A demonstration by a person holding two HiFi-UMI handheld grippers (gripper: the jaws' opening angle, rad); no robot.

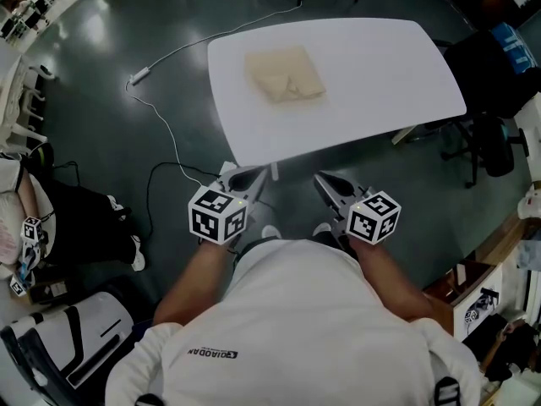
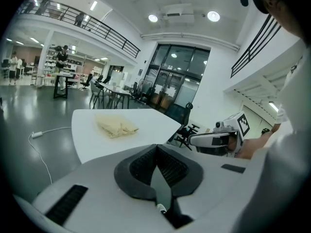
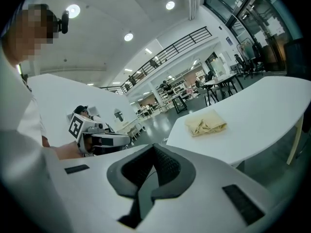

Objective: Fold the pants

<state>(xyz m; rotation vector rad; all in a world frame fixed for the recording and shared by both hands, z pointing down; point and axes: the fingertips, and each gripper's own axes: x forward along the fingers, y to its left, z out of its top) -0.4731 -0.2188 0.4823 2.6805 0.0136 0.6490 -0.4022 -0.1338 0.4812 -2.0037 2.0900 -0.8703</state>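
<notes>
Both shut tight, nothing gripped: left tongs (image 1: pixel 256 177) & right tongs (image 1: pixel 326 183) hang just short of near edge of tabletop (image 1: pixel 372 74); folded pants (image 1: pixel 285 75) lie by its far-left corner, well apart.

Tan pants, folded up on the counter

The pants (image 1: pixel 285 74) are soft and light tan, folded into a small square with a few wrinkles. They lie flat on the white counter (image 1: pixel 372 83), near its far left side.
</notes>
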